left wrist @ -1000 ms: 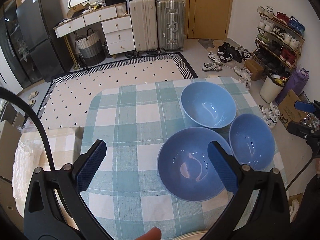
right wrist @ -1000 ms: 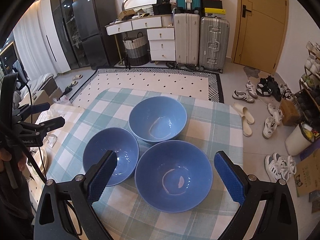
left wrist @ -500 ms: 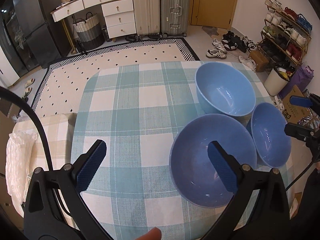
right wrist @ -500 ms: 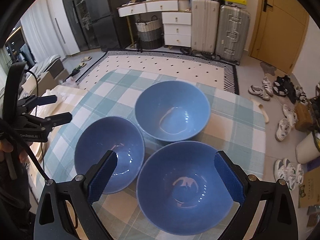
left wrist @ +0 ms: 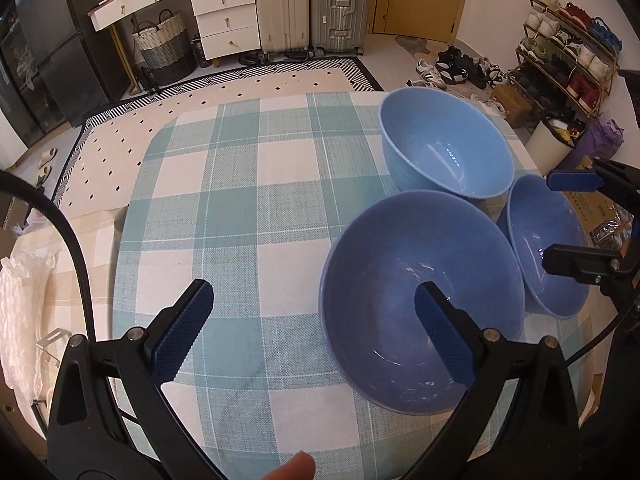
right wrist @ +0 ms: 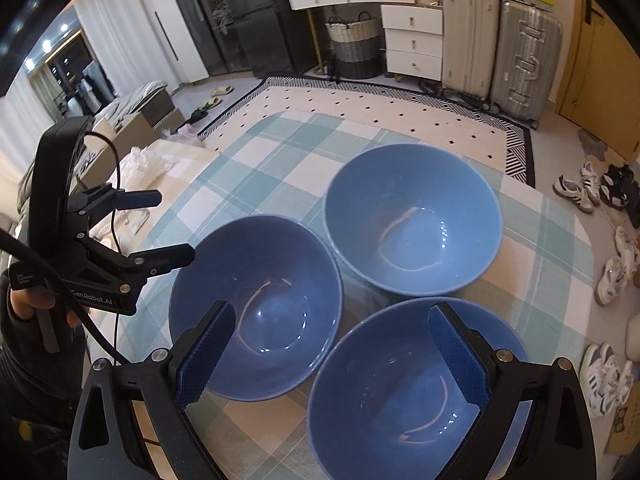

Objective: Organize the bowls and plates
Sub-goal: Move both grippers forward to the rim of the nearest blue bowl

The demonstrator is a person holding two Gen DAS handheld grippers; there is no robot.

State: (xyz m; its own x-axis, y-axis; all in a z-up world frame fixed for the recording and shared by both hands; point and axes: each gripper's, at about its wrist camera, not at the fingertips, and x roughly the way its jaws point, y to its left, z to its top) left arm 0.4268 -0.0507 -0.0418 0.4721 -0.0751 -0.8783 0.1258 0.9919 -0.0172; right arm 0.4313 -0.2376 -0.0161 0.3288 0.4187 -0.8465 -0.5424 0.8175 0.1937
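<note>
Over the checked tablecloth, left gripper spread wide, empty, right gripper wide apart above bowls.

nearest bowl cut off below

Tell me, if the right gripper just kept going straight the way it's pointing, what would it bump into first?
Probably the two nearest blue bowls: the right gripper hangs open above the gap between the left bowl and the near bowl. Depth is unclear.
</note>
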